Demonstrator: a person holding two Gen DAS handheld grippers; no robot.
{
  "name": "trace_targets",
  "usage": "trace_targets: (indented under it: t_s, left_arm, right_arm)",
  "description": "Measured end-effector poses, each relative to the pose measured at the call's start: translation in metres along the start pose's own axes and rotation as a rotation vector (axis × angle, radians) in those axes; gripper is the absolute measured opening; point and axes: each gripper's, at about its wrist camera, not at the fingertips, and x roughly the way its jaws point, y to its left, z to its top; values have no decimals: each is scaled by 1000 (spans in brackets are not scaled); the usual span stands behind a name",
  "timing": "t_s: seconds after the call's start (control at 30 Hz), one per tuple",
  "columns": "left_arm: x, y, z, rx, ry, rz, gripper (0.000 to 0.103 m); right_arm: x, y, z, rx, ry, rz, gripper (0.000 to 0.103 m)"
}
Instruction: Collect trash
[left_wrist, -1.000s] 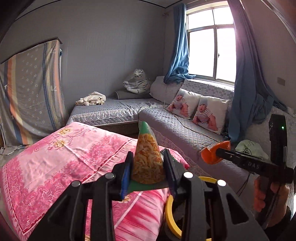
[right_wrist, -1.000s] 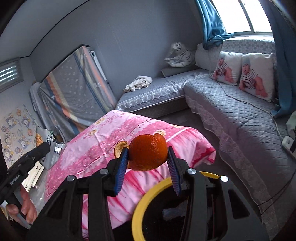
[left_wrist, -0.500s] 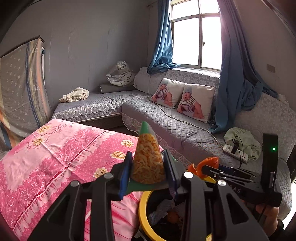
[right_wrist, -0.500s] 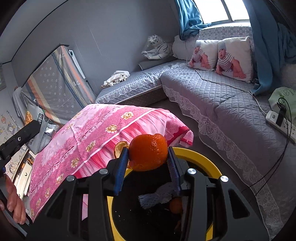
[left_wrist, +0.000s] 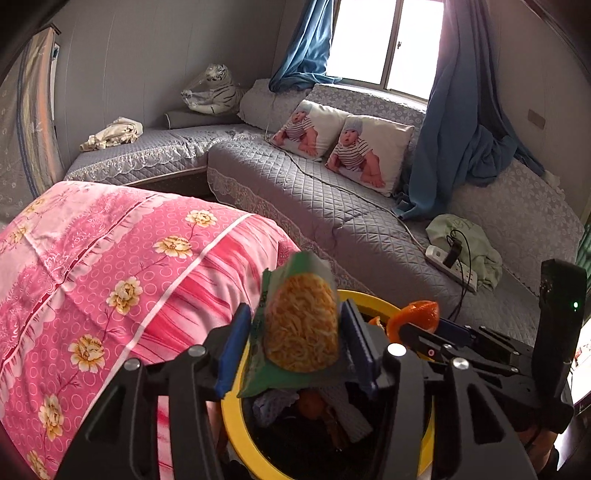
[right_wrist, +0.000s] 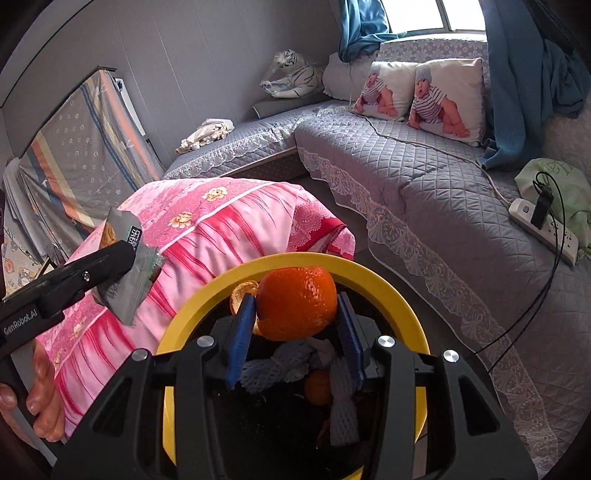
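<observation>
My left gripper (left_wrist: 293, 345) is shut on a green noodle snack packet (left_wrist: 301, 325) and holds it over the near rim of a yellow-rimmed black trash bin (left_wrist: 236, 424). My right gripper (right_wrist: 295, 323) is shut on an orange peel (right_wrist: 297, 302) above the same bin (right_wrist: 388, 291). The bin holds white foam fruit netting (right_wrist: 280, 363), a small orange (right_wrist: 317, 386) and other scraps. The right gripper with the peel (left_wrist: 415, 315) shows at the right of the left wrist view. The left gripper with the packet's silver back (right_wrist: 129, 273) shows at the left of the right wrist view.
A pink floral quilt (left_wrist: 110, 266) covers a table or bed left of the bin. A grey quilted corner sofa (left_wrist: 314, 195) runs behind, with two baby-print cushions (left_wrist: 343, 147), a power strip (left_wrist: 448, 264) and a cable. Blue curtains (left_wrist: 454, 129) hang by the window.
Both grippers have moved forward and down over the bin, which now fills the lower part of both views. The packet and the peel stay gripped.
</observation>
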Motion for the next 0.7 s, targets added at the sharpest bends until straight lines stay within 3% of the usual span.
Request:
trace_targets:
  t_s: [0.1, 0.17, 0.43, 0.57, 0.7]
  left_arm:
    - [0, 11, 0, -35, 10, 11, 61]
    - [-4, 22, 0, -71, 3, 16, 65]
    - [-45, 66, 7, -138, -77, 103, 65]
    - [-81, 100, 7, -177, -141, 185, 65]
    - [-129, 139, 3, -231, -210, 283, 65]
  right_arm:
    - [-3, -2, 1, 10, -17, -22, 54]
    - [-7, -4, 4, 15, -31, -40, 54]
    - [-17, 2, 13, 13, -66, -86, 55]
    - [-16, 28, 20, -25, -69, -60, 55]
    - [-14, 78, 28, -101, -79, 31, 55]
